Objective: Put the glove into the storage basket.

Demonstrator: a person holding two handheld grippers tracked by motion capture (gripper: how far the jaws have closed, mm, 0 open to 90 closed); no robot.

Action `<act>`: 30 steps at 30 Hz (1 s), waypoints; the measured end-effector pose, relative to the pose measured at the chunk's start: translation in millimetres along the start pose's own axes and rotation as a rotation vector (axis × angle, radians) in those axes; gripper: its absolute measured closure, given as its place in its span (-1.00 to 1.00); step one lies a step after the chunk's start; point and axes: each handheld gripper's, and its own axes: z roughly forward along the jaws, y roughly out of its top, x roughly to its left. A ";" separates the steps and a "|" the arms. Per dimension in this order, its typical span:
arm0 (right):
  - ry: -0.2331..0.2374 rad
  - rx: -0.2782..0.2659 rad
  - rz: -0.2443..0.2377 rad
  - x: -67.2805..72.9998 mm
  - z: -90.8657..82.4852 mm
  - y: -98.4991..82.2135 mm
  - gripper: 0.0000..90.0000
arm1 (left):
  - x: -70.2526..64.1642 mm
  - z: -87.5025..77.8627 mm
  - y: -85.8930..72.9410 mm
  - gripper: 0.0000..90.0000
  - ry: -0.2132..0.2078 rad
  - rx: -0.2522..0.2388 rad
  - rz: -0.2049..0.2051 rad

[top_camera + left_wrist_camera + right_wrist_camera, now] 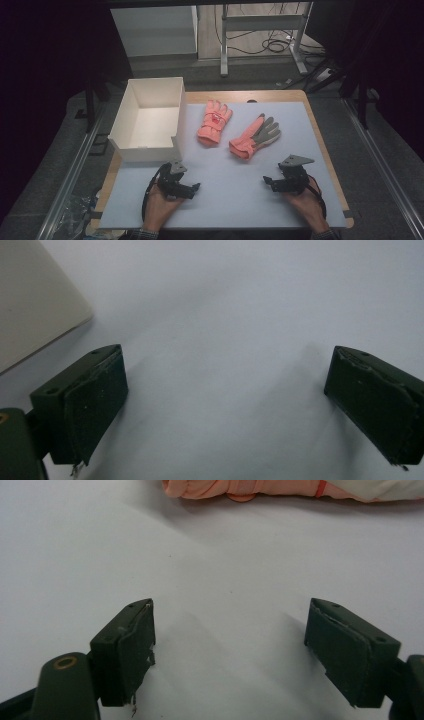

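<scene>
While both of your hands rest low on the near part of the pale mat (225,200), the two pink gloves lie well ahead of them, untouched. Your left gripper (196,187) sits just in front of the white box (172,90), its jaws spread wide with only bare mat between them; the left gripper view (225,385) confirms the gap, with a corner of the box at the upper left. Your right gripper (266,179) is likewise released, jaws apart and holding nothing (227,640).

The left glove (214,121) lies just right of the box, back side up, its long axis running nearly straight away from you: cuff toward you, fingers pointing to the far edge, leaning slightly right. The right glove (255,136) lies grey palm up, and its long axis is diagonal: cuff at the near left, fingers pointing far and to the right. The two gloves are near each other but apart. In the right gripper view the right glove (280,487) stretches sideways along the top edge, well ahead of your open jaws.
</scene>
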 end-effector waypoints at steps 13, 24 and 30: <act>-0.021 -0.005 0.023 -8.0 -4.8 14.7 -0.50 | 0.0 -0.1 0.0 -0.92 0.000 0.000 0.000; -0.006 -0.022 0.021 -14.1 -4.8 36.7 -0.44 | -0.1 -0.1 -0.1 -0.92 0.001 0.000 0.000; -0.002 -0.034 0.030 -17.4 -3.3 47.2 -0.40 | -0.1 -0.1 -0.1 -0.92 0.001 0.000 0.000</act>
